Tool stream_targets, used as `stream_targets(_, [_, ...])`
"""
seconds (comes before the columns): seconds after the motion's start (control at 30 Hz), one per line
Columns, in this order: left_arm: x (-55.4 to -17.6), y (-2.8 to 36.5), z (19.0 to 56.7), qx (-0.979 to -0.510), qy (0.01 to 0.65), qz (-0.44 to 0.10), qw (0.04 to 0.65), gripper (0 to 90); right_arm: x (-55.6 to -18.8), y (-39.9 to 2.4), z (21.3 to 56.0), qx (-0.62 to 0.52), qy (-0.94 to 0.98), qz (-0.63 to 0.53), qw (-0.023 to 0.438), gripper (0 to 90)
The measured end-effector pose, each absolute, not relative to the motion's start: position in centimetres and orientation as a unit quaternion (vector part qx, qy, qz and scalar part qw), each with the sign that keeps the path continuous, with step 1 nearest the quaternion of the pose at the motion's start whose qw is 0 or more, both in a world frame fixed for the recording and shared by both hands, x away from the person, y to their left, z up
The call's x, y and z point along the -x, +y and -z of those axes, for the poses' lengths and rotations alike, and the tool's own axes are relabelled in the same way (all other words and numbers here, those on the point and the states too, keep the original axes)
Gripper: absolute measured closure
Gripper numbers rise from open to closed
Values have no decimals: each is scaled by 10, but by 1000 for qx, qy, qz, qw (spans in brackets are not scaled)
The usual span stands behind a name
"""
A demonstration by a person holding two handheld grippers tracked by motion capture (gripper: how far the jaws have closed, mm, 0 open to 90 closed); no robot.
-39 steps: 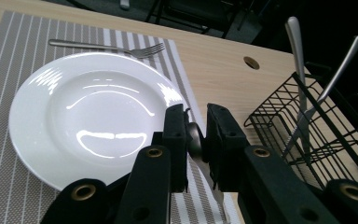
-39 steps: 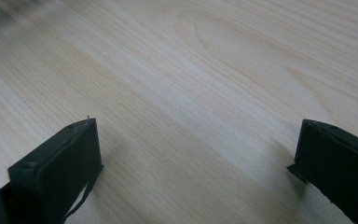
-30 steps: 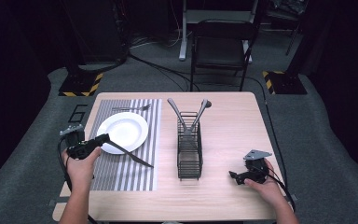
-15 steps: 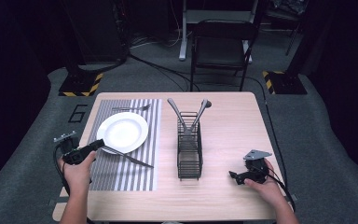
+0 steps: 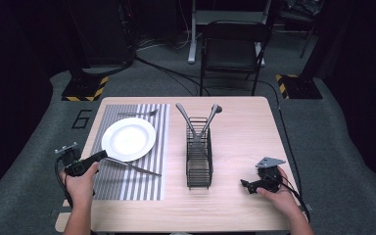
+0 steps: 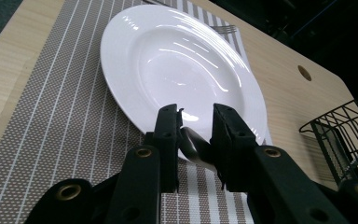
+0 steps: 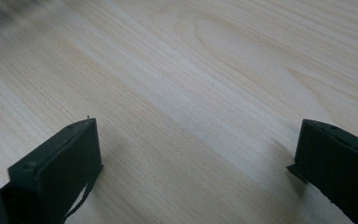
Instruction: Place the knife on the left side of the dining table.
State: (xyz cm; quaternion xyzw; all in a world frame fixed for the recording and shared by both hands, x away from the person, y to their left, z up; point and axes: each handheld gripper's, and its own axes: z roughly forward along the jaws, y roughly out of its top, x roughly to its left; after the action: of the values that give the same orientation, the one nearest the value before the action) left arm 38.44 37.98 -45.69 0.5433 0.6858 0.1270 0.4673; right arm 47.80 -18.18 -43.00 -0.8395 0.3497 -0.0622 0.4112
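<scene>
A wooden table (image 5: 245, 142) is carrying a striped placemat (image 5: 127, 181), a white plate (image 5: 128, 138) and a fork (image 5: 138, 113) beyond it. I am pinching a knife (image 5: 134, 167) in my left gripper (image 6: 195, 135), just beside the plate; placing seems unfinished. My right gripper (image 7: 196, 154) is resting spread, empty.

L gripper (image 5: 99, 155) clamped on handle, R gripper (image 5: 245, 184) wide apart

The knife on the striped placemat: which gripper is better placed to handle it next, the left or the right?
The left. The left gripper already has its jaws around the knife handle beside the plate. The right gripper, jaws wide open, rests on bare table beyond the wire caddy.
</scene>
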Motion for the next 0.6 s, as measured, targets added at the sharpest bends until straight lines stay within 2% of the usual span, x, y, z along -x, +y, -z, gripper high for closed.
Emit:
stream_targets(0.27, [-385, 384, 468, -541, 694, -131, 457, 705, -478, -182, 430, 840, 350, 63, 411, 0])
stream_targets(0.6, [-387, 393, 484, -528, 706, -110, 460, 704, -478, -182, 430, 839, 350, 63, 411, 0])
